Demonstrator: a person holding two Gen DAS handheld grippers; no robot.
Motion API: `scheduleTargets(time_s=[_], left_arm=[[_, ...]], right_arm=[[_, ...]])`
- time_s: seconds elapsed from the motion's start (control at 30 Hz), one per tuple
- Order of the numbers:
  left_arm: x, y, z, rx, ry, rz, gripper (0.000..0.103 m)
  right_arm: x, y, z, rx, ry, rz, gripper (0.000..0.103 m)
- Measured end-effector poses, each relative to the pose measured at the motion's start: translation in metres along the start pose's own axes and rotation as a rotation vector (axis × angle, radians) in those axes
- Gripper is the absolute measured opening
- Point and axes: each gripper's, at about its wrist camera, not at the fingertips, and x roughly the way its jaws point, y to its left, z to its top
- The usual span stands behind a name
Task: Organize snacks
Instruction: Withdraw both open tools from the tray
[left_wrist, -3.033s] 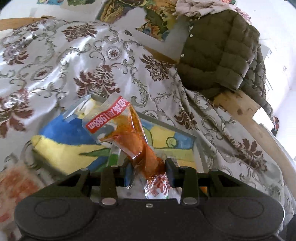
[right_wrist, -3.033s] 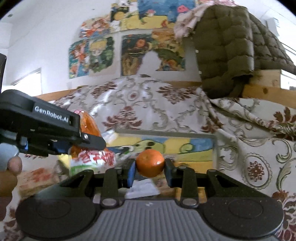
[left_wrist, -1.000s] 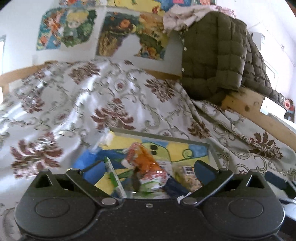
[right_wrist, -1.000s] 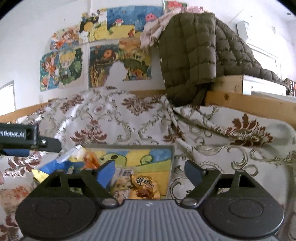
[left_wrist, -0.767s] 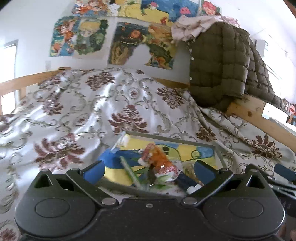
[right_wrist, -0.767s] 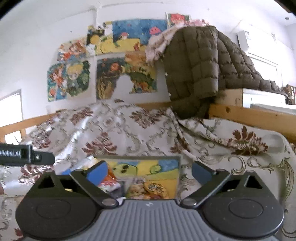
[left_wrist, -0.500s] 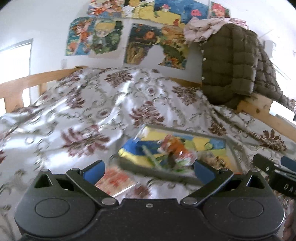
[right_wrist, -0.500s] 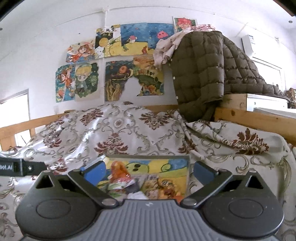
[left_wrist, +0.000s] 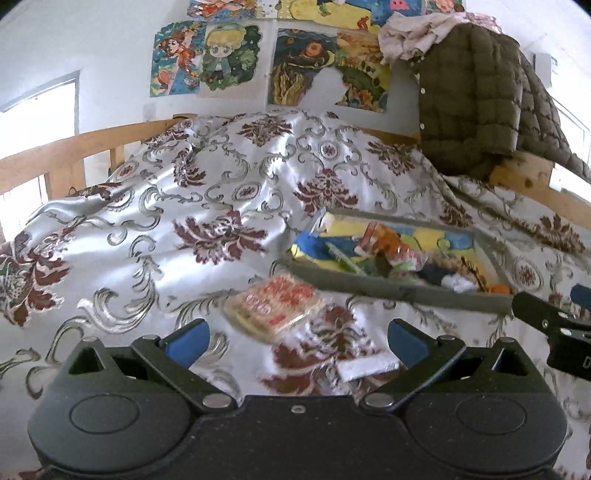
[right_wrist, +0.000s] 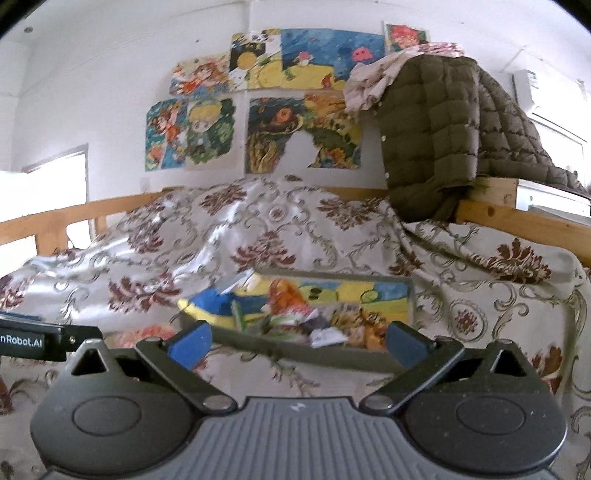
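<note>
1. Left tool (left_wrist: 295, 339) has its blue-padded fingers spread wide with nothing between them, and it's tipped down at a flat clear packet with red print and pale biscuits inside (left_wrist: 275, 306), lying loose on the shiny floral bedspread (left_wrist: 207, 206). The right tool (right_wrist: 297, 341) is just as wide open and empty, facing the shallow grey-rimmed tray with the yellow and blue cartoon lining (right_wrist: 306, 354).

2. The tray already has the orange snack bag (right_wrist: 286, 299) and a few other wrappers piled in it. The red-print packet sits just outside the tray's near rim, so I'd say that's the next one to go in.

3. Come in low and line the fingers up across the packet's short side. It's flat, so one finger probably has to slide under an edge. The satin looks slippery, so it may skate away.

4. There's also a small white wrapper (left_wrist: 367, 367) closer in, between the fingers. Don't scoop both by accident.

5. Lift clear of the rim before moving over, and keep the right tool out of the way, since its tip is already poking in at the left one's right side.
</note>
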Motion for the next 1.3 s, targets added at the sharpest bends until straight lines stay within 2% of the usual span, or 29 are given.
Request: scheduleTargets(time_s=[0.17, 0.43, 0.97, 1.3], left_arm=[[-0.011, 0.008, -0.012, 0.054, 0.020, 0.000, 0.102], [-0.027, 0.016, -0.020, 0.100, 0.008, 0.004, 0.102], [-0.034, 0.046, -0.028, 0.060, 0.036, 0.060, 0.102], [-0.030, 0.047, -0.032, 0.066, 0.065, 0.078, 0.102]], right_arm=[[-0.013, 0.014, -0.009, -0.013, 0.027, 0.012, 0.103], [-0.029, 0.031, -0.020, -0.023, 0.072, 0.018, 0.103], [-0.026, 0.064, -0.036, -0.083, 0.143, 0.112, 0.103], [-0.021, 0.079, -0.041, -0.118, 0.168, 0.186, 0.103]])
